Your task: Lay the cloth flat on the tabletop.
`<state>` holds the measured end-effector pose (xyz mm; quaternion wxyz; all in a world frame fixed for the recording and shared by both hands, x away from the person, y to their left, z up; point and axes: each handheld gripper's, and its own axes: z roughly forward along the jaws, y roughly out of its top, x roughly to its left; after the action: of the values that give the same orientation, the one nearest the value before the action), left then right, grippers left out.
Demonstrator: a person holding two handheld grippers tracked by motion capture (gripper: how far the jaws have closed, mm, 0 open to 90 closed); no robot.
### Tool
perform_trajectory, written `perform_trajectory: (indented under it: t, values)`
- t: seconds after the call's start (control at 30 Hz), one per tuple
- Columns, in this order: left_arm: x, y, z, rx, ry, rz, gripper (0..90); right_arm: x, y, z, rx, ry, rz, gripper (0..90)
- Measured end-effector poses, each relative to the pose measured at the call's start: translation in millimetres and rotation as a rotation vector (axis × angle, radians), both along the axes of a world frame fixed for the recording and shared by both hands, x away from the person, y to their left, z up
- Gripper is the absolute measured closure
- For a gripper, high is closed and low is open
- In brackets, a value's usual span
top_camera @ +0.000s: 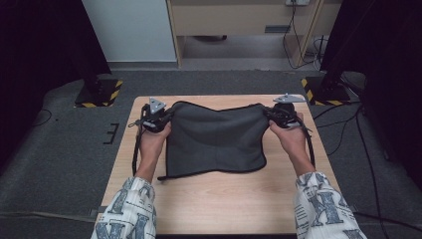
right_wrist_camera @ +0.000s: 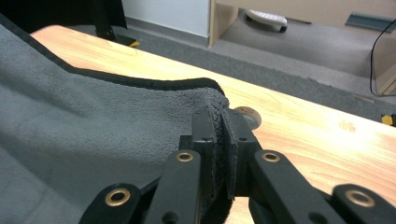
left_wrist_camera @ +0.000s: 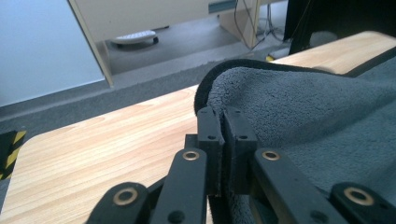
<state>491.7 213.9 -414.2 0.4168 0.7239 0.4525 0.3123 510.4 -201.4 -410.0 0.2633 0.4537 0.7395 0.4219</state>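
Note:
A dark grey fleece cloth (top_camera: 214, 137) with a black sewn edge lies spread on the wooden table (top_camera: 224, 199). Its two far corners are pinched and lifted a little. My left gripper (top_camera: 169, 115) is shut on the far left corner, and in the left gripper view the cloth (left_wrist_camera: 299, 107) bunches up between and past my left gripper (left_wrist_camera: 223, 122). My right gripper (top_camera: 266, 113) is shut on the far right corner. In the right gripper view the cloth (right_wrist_camera: 93, 135) stretches away to the left from my right gripper (right_wrist_camera: 219, 122). The near edge rests flat on the table.
Bare wood shows in front of the cloth and along both sides. Beyond the table's far edge are grey carpet (top_camera: 224, 79), two black stands with yellow-striped bases (top_camera: 97, 92) (top_camera: 323, 89), wooden furniture (top_camera: 239, 20) and loose cables (top_camera: 348, 119) at the right.

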Motion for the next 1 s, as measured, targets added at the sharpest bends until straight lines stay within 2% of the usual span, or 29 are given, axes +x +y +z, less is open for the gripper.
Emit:
perform_trajectory:
  t: [0.07,0.1,0.13,0.17,0.2,0.27,0.33,0.4,0.5,0.6,0.67,0.83,0.9,0.97,1.0]
  values:
    - [6.9,0.2,-3.8,0.01,0.004,0.023,85.8,7.2,1.8,-4.5,-0.006,0.016,-0.009,83.8]
    - [10.7,0.2,-6.1,0.013,0.005,0.046,84.9,11.6,3.7,-7.3,-0.014,0.016,-0.018,80.4]
    - [14.6,-0.3,-8.5,0.016,0.002,0.068,81.3,16.5,6.7,-11.2,-0.03,0.018,-0.032,71.4]
    - [18.5,-0.8,-11.0,0.023,-0.008,0.093,72.1,21.3,9.9,-15.7,-0.032,0.03,-0.04,59.3]
    - [21.5,-0.5,-12.4,0.027,-0.004,0.114,61.8,24.9,12.4,-19.6,-0.036,0.032,-0.051,51.4]
    - [25.6,1.3,-14.5,0.024,0.0,0.125,51.7,27.5,16.7,-25.1,-0.056,0.038,-0.075,42.0]
    - [26.2,3.8,-15.2,0.031,0.015,0.111,44.7,27.3,19.4,-27.7,-0.066,0.042,-0.07,37.0]
    - [23.5,6.1,-15.2,0.046,0.022,0.102,43.5,24.4,20.9,-28.3,-0.073,0.039,-0.058,34.8]
    - [17.7,8.3,-15.0,0.044,0.045,0.081,40.9,20.7,20.4,-29.2,-0.083,0.059,-0.045,31.8]
    - [10.4,7.7,-15.9,0.037,0.066,0.048,39.2,15.5,17.7,-30.5,-0.074,0.071,-0.044,30.4]
    - [4.4,6.1,-16.6,0.036,0.064,0.028,39.1,12.4,15.9,-31.9,-0.068,0.085,-0.036,27.6]
    - [-11.3,1.9,-17.1,0.023,0.065,-0.016,30.1,2.0,13.3,-34.9,-0.06,0.122,0.004,19.7]
    - [-18.2,0.5,-16.0,0.029,0.06,-0.023,28.0,-5.2,12.7,-35.0,-0.045,0.119,0.027,19.9]
    - [-25.4,-1.2,-16.4,0.007,0.058,-0.035,27.8,-12.4,12.3,-35.2,-0.035,0.113,0.039,25.2]
    - [-27.6,-2.1,-16.8,0.013,0.064,-0.039,27.3,-17.0,12.3,-36.4,-0.034,0.118,0.046,27.7]
